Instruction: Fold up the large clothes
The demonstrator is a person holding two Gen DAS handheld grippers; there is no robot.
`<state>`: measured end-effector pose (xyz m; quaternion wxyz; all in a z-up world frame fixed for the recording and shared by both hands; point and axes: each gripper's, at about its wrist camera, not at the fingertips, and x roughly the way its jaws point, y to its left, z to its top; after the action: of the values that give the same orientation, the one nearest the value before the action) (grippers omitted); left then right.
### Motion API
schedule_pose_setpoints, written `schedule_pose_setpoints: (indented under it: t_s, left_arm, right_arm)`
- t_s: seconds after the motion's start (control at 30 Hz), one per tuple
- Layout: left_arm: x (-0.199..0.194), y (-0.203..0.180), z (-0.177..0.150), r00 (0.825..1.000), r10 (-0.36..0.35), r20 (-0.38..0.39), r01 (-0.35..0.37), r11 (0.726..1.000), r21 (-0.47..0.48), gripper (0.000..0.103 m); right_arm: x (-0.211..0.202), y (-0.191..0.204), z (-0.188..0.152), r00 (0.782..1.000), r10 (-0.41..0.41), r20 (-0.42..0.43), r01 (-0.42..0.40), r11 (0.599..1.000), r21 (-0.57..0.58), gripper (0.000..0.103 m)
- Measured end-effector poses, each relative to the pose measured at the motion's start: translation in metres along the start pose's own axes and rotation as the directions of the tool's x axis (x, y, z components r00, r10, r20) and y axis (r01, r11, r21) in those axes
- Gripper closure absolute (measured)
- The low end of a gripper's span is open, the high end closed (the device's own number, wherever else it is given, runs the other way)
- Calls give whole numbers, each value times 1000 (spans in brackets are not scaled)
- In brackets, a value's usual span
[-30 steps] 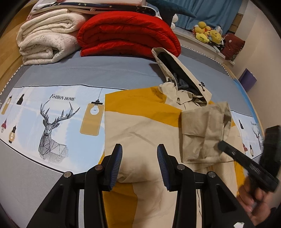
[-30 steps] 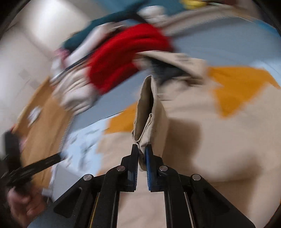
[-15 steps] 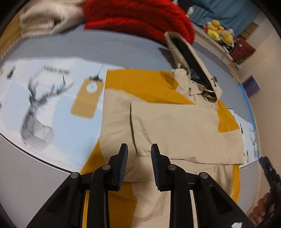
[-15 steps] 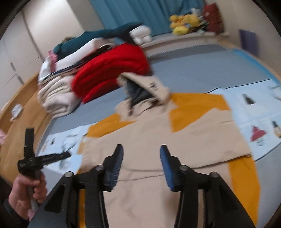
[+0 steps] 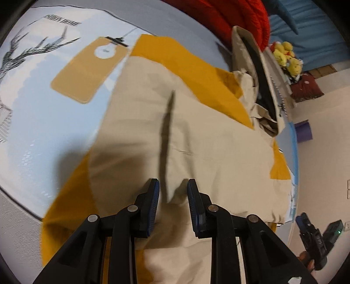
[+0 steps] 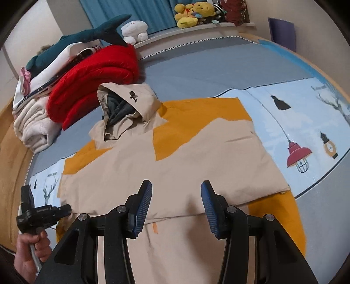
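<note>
A beige and mustard-yellow hooded jacket lies flat on the bed, both sleeves folded across its chest and the hood at the far end. My left gripper is low over the jacket, near its left side. Its jaws are closing, with a raised fold edge of beige cloth between them and a gap still showing. The right wrist view shows that left gripper at the jacket's left edge. My right gripper hovers open above the lower edge of the folded sleeves, nothing between its fingers.
A red quilt, white blankets and a shark plush are stacked at the bed's far left. Yellow plush toys sit on the ledge behind. The printed bed cover spreads right of the jacket.
My right gripper released the sleeve, which now lies flat across the jacket, and pulled back open. My left gripper came down close to the cloth with its jaws narrowing.
</note>
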<state>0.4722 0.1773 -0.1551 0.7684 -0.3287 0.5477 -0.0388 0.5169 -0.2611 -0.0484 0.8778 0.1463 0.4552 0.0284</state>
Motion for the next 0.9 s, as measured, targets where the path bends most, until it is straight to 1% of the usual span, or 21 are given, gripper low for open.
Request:
schedule_pose_setpoints:
  t_s: [0.07, 0.1, 0.13, 0.17, 0.23, 0.3, 0.37, 0.43, 0.47, 0.5, 0.53, 0.6, 0.63, 0.67, 0.7, 0.73, 0.77, 0.8, 0.83, 0.87, 0.9]
  left_arm:
    - [1, -6, -1, 1000, 8, 6, -8, 999, 31, 95]
    - [-1, -9, -1, 1000, 13, 13, -13, 999, 44, 99]
    - [-6, -12, -1, 1000, 19, 23, -20, 998, 56, 100]
    - [-16, -15, -1, 999, 26, 48, -28, 998, 58, 102]
    - [-45, -22, 0, 993, 41, 110, -46, 998, 44, 103]
    - [-74, -27, -5, 981, 95, 168, -103, 994, 41, 103]
    - [-88, -23, -10, 968, 163, 192, -171, 985, 26, 103]
    - [-89, -11, -13, 963, 214, 161, -213, 977, -27, 103]
    - [-86, -5, -13, 962, 238, 132, -234, 971, -47, 101]
    - [-81, -1, -13, 955, 280, 94, -276, 960, -54, 101]
    - [-79, 2, -13, 944, 319, 78, -316, 947, -52, 101]
    - [-82, 0, -15, 940, 322, 108, -320, 947, -41, 101]
    - [-85, -5, -15, 941, 313, 131, -313, 950, -17, 101]
    - [-85, -9, -15, 943, 302, 142, -306, 952, 7, 100]
    - [-84, -16, -16, 947, 283, 153, -293, 955, 52, 98]
    - [-77, -24, -16, 950, 276, 148, -293, 950, 105, 97]
    - [-69, -29, -15, 952, 278, 132, -295, 945, 142, 94]
    - [-59, -30, -16, 954, 282, 106, -296, 940, 169, 93]
    - [-46, -27, -17, 954, 292, 65, -299, 937, 183, 92]
    - [-36, -26, -17, 951, 307, 37, -308, 933, 187, 89]
    - [-22, -20, -18, 938, 348, 2, -341, 919, 197, 89]
  right_arm:
    - [5, -7, 0, 1000, -17, -11, 17, 1000, 17, 55]
    - [7, -9, 0, 1000, -13, -16, 13, 1000, 28, 55]
    - [8, -12, 0, 1000, -7, -18, 8, 999, 40, 55]
    - [9, -15, 1, 1000, -12, -17, 13, 999, 48, 55]
    - [13, -19, 2, 999, -26, -20, 27, 998, 53, 55]
    - [19, -26, 2, 999, -22, -33, 25, 996, 83, 55]
    - [28, -34, -1, 998, -24, -64, 32, 991, 128, 55]
    - [35, -42, -3, 995, -36, -96, 51, 986, 159, 55]
    - [40, -47, -6, 992, -47, -121, 68, 981, 180, 55]
    - [45, -52, -8, 988, -54, -142, 82, 976, 202, 55]
    - [51, -59, -12, 983, -67, -170, 105, 968, 227, 55]
    - [61, -72, -19, 967, -121, -222, 177, 952, 248, 55]
    - [64, -81, -23, 952, -172, -253, 238, 936, 260, 55]
    - [65, -86, -25, 942, -199, -271, 273, 924, 270, 55]
    - [66, -91, -27, 933, -218, -287, 301, 910, 286, 55]
    - [64, -94, -27, 931, -224, -289, 310, 903, 297, 55]
    - [58, -92, -26, 935, -234, -265, 312, 899, 308, 55]
    - [51, -88, -23, 943, -241, -228, 304, 902, 305, 55]
    - [46, -82, -20, 948, -250, -197, 300, 907, 294, 55]
    - [37, -71, -15, 956, -256, -141, 286, 919, 271, 55]
    - [32, -65, -13, 964, -246, -104, 265, 929, 259, 55]
